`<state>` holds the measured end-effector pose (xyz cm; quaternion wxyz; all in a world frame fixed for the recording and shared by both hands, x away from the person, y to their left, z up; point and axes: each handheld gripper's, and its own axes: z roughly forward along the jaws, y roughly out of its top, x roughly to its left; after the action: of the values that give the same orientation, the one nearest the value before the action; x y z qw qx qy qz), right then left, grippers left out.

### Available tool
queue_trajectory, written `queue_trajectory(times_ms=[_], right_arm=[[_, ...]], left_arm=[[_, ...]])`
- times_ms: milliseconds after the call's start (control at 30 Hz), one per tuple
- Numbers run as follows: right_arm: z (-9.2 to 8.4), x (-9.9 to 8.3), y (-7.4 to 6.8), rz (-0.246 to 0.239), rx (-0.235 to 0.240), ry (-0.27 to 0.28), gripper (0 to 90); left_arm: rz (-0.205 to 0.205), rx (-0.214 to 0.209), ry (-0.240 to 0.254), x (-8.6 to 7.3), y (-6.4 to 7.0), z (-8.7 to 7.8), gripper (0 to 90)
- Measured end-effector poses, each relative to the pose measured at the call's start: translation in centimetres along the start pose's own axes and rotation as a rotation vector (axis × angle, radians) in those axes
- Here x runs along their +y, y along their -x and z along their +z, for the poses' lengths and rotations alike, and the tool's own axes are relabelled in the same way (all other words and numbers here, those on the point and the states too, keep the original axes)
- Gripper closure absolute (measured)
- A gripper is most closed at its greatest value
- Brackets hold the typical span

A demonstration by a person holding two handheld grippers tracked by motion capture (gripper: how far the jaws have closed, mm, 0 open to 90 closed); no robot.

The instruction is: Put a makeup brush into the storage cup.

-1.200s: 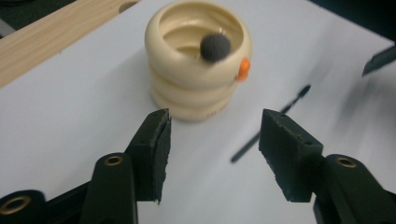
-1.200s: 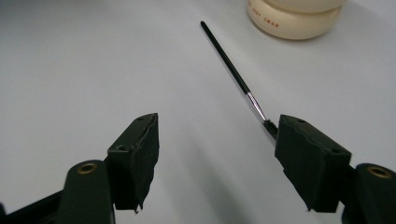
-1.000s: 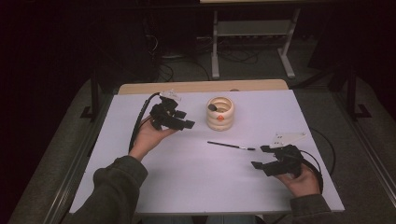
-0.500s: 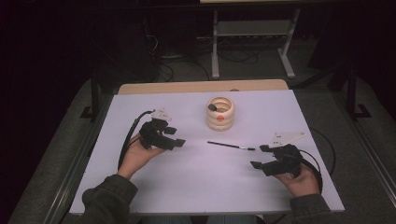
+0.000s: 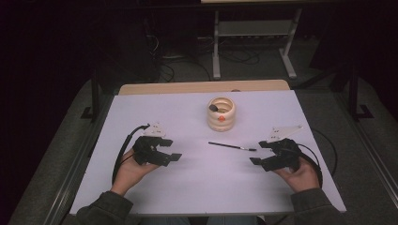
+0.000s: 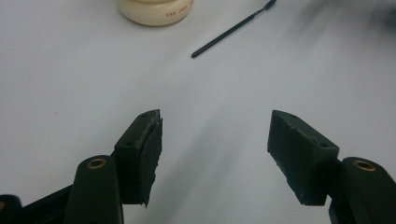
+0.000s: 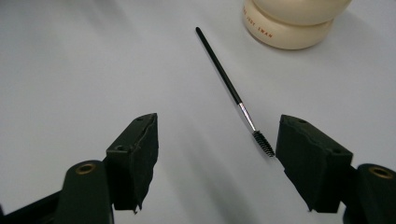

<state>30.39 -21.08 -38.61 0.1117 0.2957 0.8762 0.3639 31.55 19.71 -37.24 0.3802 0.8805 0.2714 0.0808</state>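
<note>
**Brush not picked up yet**

White tabletop (image 5: 141, 112), dark room. Thin black mascara-style brush (image 5: 232, 146) lies flat near the cream ringed pot (image 5: 221, 114). Left gripper (image 5: 166, 154), just been opening, and right gripper (image 5: 259, 153): fingers apart, empty. Grabbing it looks still ahead.

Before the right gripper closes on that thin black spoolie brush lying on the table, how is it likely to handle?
The brush looks very light: a thin straight stick with a small bristled tip. Its round handle lies flat on the smooth white table, so a nudge would probably roll or skid it. It likely stays stiff when lifted, yet could pivot between the pads.
</note>
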Motion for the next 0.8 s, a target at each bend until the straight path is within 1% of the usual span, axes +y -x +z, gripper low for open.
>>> queue_trajectory(times_ms=[67, 133, 167, 300, 333, 400, 433, 467, 500, 567, 600, 667, 700, 733, 800], right_arm=[[-0.1, 0.3, 0.2, -0.005, -0.005, -0.008, 27.9], [-0.3, 0.6, 0.4, -0.009, -0.008, -0.009, 27.7], [-0.4, 0.8, 0.5, -0.007, -0.010, -0.014, 27.7], [-0.5, 1.8, 0.7, -0.026, -0.018, -0.038, 28.5], [-0.5, 2.1, 0.7, -0.032, -0.018, -0.043, 28.9], [-0.3, 2.7, 0.9, -0.044, -0.020, -0.059, 30.4], [-0.2, 3.0, 0.9, -0.047, -0.017, -0.065, 30.6], [0.0, 3.3, 1.0, -0.050, -0.013, -0.070, 31.4], [0.2, 3.6, 1.1, -0.056, -0.010, -0.078, 32.5], [0.8, 4.3, 1.3, -0.081, -0.003, -0.092, 34.2], [1.1, 4.6, 1.4, -0.094, -0.001, -0.100, 35.2], [1.9, 5.3, 1.5, -0.107, 0.013, -0.125, 37.2], [2.3, 5.6, 1.6, -0.127, 0.017, -0.134, 39.1], [2.7, 5.9, 1.6, -0.133, 0.026, -0.137, 40.6], [3.6, 6.2, 1.8, -0.146, 0.043, -0.153, 43.1]], left_arm=[[0.014, 0.012, -0.008, -0.3, 0.3, -0.1, 34.8], [0.012, 0.006, 0.004, -0.7, 0.6, -0.2, 34.7], [0.003, 0.005, 0.010, -0.8, 0.8, -0.2, 34.7], [0.024, 0.007, 0.010, -1.3, 1.3, -0.4, 34.5], [0.026, 0.005, 0.009, -1.4, 1.5, -0.4, 34.5], [0.038, 0.019, 0.002, -1.5, 1.6, -0.7, 34.4], [0.031, 0.017, 0.009, -1.7, 1.7, -0.8, 34.4], [0.028, 0.014, 0.009, -1.8, 1.7, -0.9, 34.4], [0.037, 0.019, 0.006, -2.0, 1.6, -1.0, 34.4], [0.007, 0.015, 0.016, -2.3, 1.5, -1.0, 34.4], [0.022, 0.014, 0.010, -2.4, 1.3, -1.1, 34.4], [0.007, 0.013, 0.019, -2.5, 1.3, -1.1, 34.4], [0.004, 0.011, 0.026, -2.5, 1.4, -1.1, 34.4], [0.017, 0.010, 0.022, -2.4, 1.4, -1.2, 34.4], [0.018, 0.011, 0.036, -2.3, 1.4, -1.4, 34.4]])
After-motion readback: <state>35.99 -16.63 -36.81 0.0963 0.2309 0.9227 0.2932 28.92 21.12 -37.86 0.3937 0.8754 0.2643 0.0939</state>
